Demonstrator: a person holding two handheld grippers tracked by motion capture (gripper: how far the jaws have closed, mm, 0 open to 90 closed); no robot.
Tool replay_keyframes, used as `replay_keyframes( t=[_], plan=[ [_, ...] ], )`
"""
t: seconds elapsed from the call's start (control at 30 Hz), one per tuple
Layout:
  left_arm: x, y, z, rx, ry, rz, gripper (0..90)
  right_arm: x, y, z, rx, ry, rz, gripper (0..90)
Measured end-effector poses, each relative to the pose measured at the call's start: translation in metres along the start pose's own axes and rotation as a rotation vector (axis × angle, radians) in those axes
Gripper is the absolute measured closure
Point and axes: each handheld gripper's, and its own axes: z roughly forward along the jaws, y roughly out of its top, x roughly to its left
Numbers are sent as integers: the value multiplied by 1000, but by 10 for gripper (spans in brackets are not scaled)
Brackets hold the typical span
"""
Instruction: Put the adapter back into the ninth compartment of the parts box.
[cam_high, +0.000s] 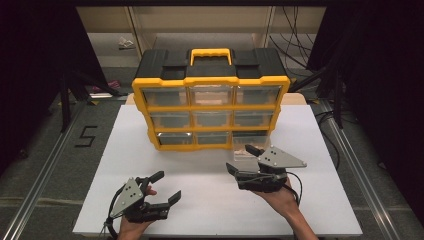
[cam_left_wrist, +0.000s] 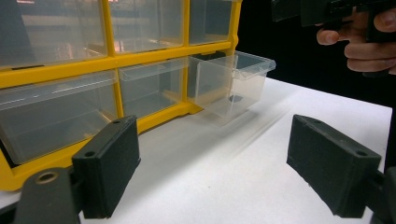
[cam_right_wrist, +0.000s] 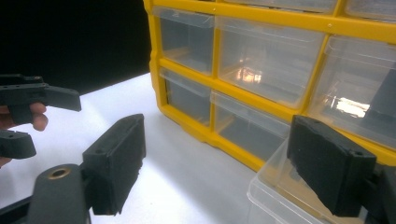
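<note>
- Across the upper middle of the high view stands the yellow organizer (cam_high: 210, 98), three rows of three clear drawers, on the white table (cam_high: 150, 210); every drawer front sits flush but one.
- Lower right of that cabinet, the pulled-out drawer (cam_high: 248, 148) juts toward the bottom of the frame, its long axis running from the cabinet face straight out toward the person, so sliding it either way means moving along that line.
- Just below and right of the drawer's free end, the right gripper (cam_high: 244, 159) is plainly the nearer one. Its jaws stand wide apart and grip nothing: in the right gripper view one pad (cam_right_wrist: 330, 164) hangs over the drawer's clear rim (cam_right_wrist: 275, 186) at lower right, though whether it touches the plastic I cannot tell from this angle.
- At the lower left of the high view, the left gripper (cam_high: 166, 186) rests well apart from the cabinet, jaws likewise spread and empty; in the left gripper view the drawer (cam_left_wrist: 231, 81) lies ahead, up and right of centre.
- Inside the drawer something small and pale-brown may lie on the floor; it is too blurred to name.
</note>
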Motion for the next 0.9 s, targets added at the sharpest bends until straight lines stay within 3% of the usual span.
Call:
replay_keyframes(
  t=[0.9],
  plan=[
    [-1, 0, 0, -8, -18, 1, 163, -3, -12, -19, -67, 10, 28, 116]
  ],
)
